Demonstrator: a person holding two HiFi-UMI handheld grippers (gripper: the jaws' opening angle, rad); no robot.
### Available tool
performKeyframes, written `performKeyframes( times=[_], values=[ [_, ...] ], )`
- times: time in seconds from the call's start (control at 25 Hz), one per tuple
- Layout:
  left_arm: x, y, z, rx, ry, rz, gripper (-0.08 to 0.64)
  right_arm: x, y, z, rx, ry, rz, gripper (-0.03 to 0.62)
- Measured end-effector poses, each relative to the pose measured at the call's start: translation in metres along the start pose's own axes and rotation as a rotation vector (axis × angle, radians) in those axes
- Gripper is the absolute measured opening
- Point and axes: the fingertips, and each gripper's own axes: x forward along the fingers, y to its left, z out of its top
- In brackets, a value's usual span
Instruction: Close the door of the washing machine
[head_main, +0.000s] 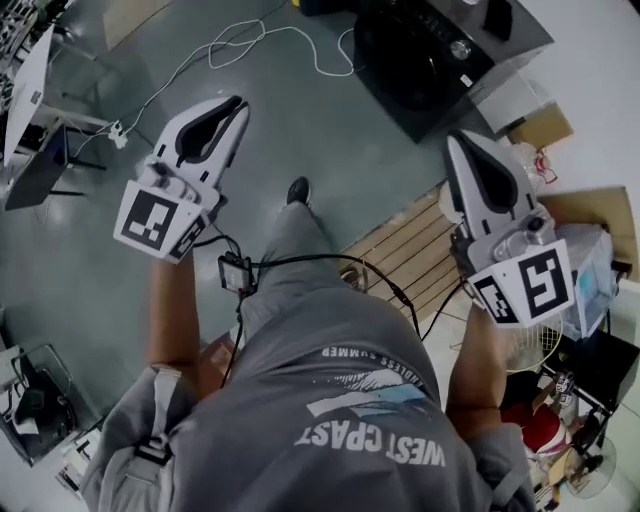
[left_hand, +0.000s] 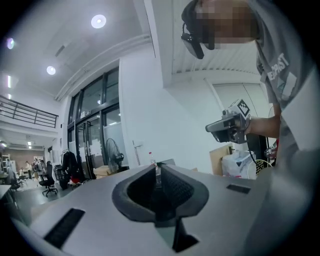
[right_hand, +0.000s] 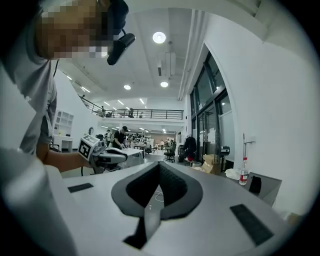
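Nearest, at 6 o'clock of the head view, is the person's grey, soft-knit shirt, with a bare forearm running up on each side. The left hand-held gripper (head_main: 236, 106) at 10 o'clock and the right hand-held gripper (head_main: 457, 142) at 3 o'clock are smooth white moulded shells with ribbed black pads. In each one's own view the jaws are clenched tip to tip with nothing between them, so both are empty and held in the air. Past the right one, a slatted wooden pallet (head_main: 405, 250) lies on the dull grey floor (head_main: 330, 150). A thin white cable (head_main: 250, 38) loops across the floor at 12 o'clock. Farthest, at 1 o'clock, stands the washing machine (head_main: 440, 60), a boxy body with a glossy dark front, a round knob and a lighter top. It is well apart from both grippers. I can make out no door leaf swung away from its front, which suggests the door is shut. The front is too dark and small to be sure, so whether any closing is left stays unsettled.
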Motion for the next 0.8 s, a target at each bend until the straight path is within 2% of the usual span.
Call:
performKeyframes(
  times=[0.2,0.48,0.8],
  values=[
    [-0.020,-0.032,0.022,0.035,-0.021,0.007,0.041,-0.045,0.015,0.004,0.008,-0.014,-0.014,0.028],
    [-0.024,-0.073,0.035,0.026,-0.047,-0.022,0.041,-0.101,0.014,-0.004,0.009,-0.021,-0.068,0.028],
    [-0.032,-0.105,0.044,0.017,-0.045,-0.044,0.041,-0.137,0.016,-0.016,0.029,-0.003,-0.101,0.028]
  ],
)
